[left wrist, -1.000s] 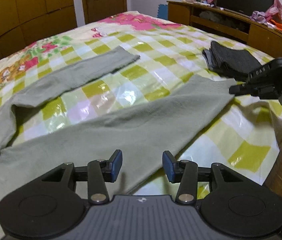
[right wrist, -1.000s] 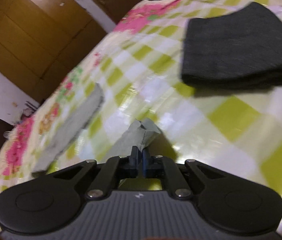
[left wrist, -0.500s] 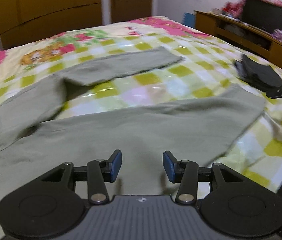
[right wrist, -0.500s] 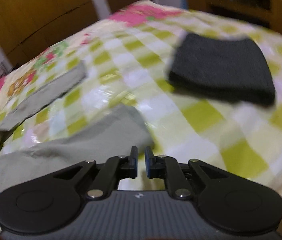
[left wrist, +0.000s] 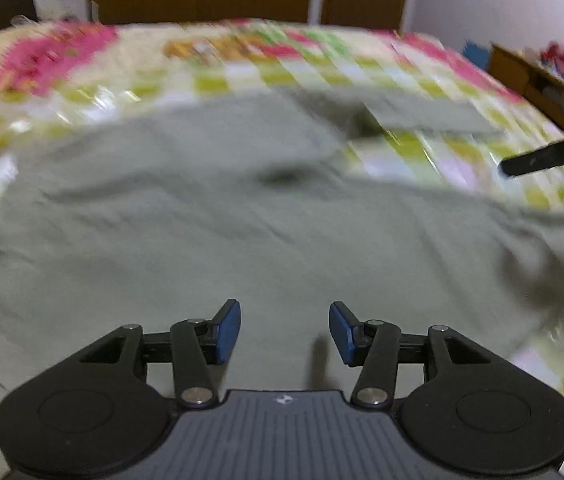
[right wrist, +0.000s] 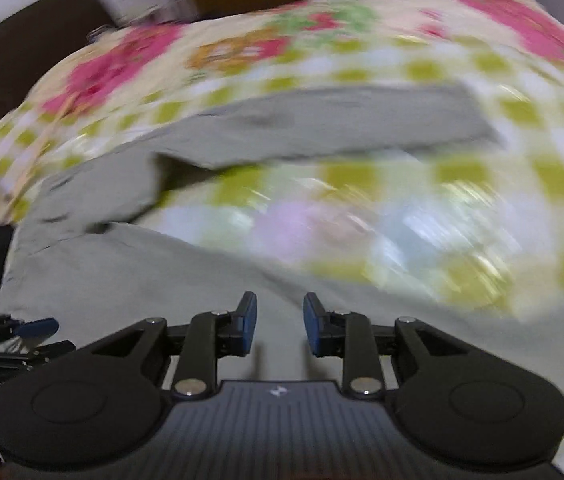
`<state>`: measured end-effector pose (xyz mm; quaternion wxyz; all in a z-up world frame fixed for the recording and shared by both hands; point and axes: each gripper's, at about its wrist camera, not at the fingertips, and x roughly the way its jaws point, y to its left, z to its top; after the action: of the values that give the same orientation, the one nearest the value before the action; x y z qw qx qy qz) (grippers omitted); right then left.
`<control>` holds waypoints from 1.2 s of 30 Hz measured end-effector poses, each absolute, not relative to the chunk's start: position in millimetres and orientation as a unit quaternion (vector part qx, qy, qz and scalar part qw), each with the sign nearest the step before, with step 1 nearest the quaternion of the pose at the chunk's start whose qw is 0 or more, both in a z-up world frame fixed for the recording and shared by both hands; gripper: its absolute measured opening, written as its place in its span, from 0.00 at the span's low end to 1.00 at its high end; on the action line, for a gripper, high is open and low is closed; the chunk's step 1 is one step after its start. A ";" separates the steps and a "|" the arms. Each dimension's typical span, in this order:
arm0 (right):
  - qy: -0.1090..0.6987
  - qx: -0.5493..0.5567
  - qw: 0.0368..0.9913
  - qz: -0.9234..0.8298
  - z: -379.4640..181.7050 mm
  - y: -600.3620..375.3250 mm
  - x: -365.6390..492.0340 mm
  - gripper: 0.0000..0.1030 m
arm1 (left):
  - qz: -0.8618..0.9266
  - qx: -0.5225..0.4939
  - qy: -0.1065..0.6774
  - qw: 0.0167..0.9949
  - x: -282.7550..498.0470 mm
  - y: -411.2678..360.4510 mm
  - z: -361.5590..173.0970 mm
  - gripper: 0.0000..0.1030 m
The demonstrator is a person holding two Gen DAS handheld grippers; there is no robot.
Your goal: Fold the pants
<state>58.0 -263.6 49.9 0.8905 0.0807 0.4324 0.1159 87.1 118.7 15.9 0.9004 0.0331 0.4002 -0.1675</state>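
Pants [left wrist: 209,232], grey-green, lie spread on the bed's checked cover [right wrist: 462,216]. The left tool [left wrist: 285,330] hovers over them, jaws fairly wide and just opening further, nothing between. The right tool [right wrist: 279,324] has just been parting its narrower jaws, empty too. Only the right view shows both legs splayed; only the left shows a wooden cabinet [left wrist: 538,84]

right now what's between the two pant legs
Bare checked bedcover only; the right wrist view shows it between the far leg and the near leg of the pants.
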 end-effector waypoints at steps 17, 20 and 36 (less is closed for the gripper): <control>0.390 -0.208 0.847 0.294 40.6 -62.1 309.8 0.55 | -0.016 0.048 0.391 0.919 289.2 274.7 16.1 0.74; 0.386 -0.235 0.840 0.301 31.2 -57.7 327.5 0.58 | -0.007 0.053 0.387 0.921 291.9 277.6 16.1 0.77; 0.429 -0.210 0.826 0.299 5.3 -56.5 344.0 0.04 | 0.000 0.032 0.441 0.897 325.1 265.7 -3.9 0.35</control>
<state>344.0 -56.5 5.3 0.8264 -0.2096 0.4286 0.2989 325.1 265.7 -3.9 0.8968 0.0318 0.4412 0.0000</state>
